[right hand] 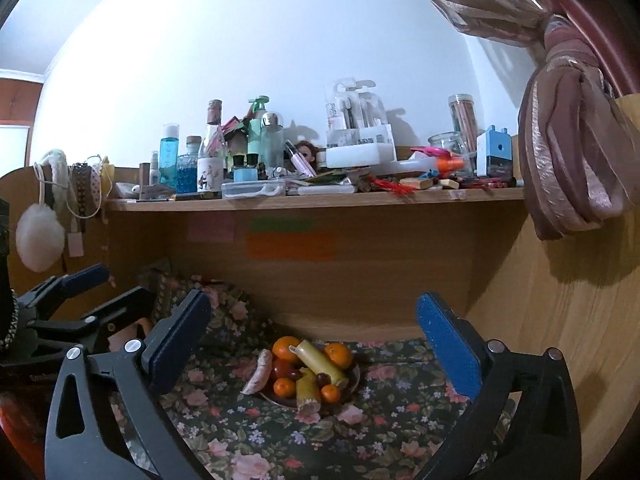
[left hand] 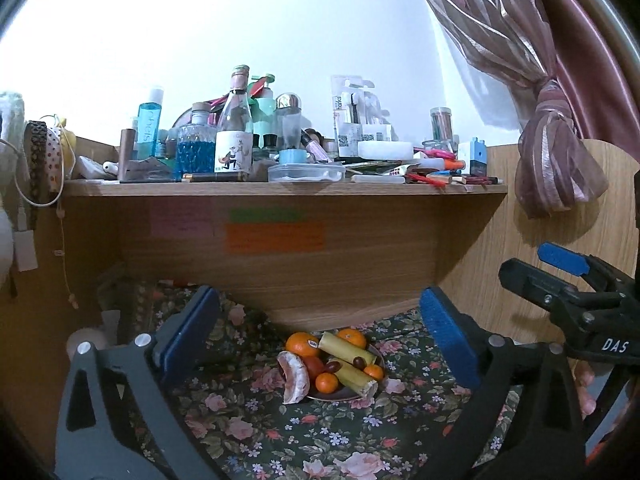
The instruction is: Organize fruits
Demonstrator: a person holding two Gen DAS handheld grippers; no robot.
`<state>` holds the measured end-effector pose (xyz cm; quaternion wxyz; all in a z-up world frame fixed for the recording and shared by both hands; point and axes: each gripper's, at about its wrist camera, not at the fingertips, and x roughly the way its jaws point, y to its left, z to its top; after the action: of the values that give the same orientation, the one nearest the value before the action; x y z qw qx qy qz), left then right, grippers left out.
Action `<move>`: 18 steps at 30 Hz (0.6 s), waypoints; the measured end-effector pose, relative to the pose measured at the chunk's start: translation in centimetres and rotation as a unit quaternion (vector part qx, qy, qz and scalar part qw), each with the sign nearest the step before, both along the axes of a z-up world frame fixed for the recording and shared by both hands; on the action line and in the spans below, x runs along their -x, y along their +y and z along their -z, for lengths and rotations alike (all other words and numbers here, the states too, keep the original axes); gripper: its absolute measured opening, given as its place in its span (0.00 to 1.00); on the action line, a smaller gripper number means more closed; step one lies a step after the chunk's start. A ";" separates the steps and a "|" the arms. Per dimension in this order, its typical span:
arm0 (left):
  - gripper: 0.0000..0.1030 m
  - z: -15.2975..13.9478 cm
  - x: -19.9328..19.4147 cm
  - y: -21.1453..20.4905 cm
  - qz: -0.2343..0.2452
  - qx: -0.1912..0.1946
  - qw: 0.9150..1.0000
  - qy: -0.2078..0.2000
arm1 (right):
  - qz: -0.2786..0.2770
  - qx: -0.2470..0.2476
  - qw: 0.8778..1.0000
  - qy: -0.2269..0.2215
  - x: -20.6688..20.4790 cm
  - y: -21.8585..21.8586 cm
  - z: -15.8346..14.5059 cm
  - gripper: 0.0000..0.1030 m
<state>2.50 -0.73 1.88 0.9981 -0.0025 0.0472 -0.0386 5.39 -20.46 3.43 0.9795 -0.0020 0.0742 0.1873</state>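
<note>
Left wrist view: left tool (left hand: 320, 336) at lower centre, its two blue pads spread wide, nothing between them. Beyond the gap sits a plate (left hand: 376, 360) of fruit on a floral cloth (left hand: 280, 432) covering the worktop.

Count on the plate, both views agreeing:
- 2 large oranges (left hand: 302, 344) at the far side
- 2 small mandarins (left hand: 326, 383), one near the front, one at the right
- 2 yellow-green cane sections (left hand: 347, 349) lying diagonally, roughly parallel
- 2 dark grapes (left hand: 333, 366) between the sections
- 1 red round fruit (left hand: 313, 365), kind unclear
- 1 peeled citrus wedge (left hand: 295, 378) leaning on the plate's left rim, partly on the cloth

Right wrist view: right tool (right hand: 314, 338) at lower centre, pads also spread wide and empty; same plate (right hand: 354, 380) seen past the gap. The left tool shows at the left edge of this frame; the right tool (left hand: 532, 272) shows at the right edge of the left wrist frame, well apart from the plate.

Surroundings: a wooden shelf (left hand: 280, 189) spans mid-frame above the plate, crowded with bottles, jars, a clear lidded box and stationery. Coloured sticky notes (left hand: 276, 236) on the back panel below it. A tied pink curtain (left hand: 556, 152) hangs upper right. Nothing lies between either tool and the plate.
</note>
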 end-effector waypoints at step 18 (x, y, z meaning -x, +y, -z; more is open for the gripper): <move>0.99 0.3 -0.3 0.0 0.000 0.001 1.000 0.002 | 0.003 0.003 1.000 0.003 -0.2 -0.1 0.3 1.00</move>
<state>2.85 -0.75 1.63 0.9981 -0.0040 0.0487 -0.0383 5.58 -20.52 3.16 0.9799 -0.0045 0.0780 0.1836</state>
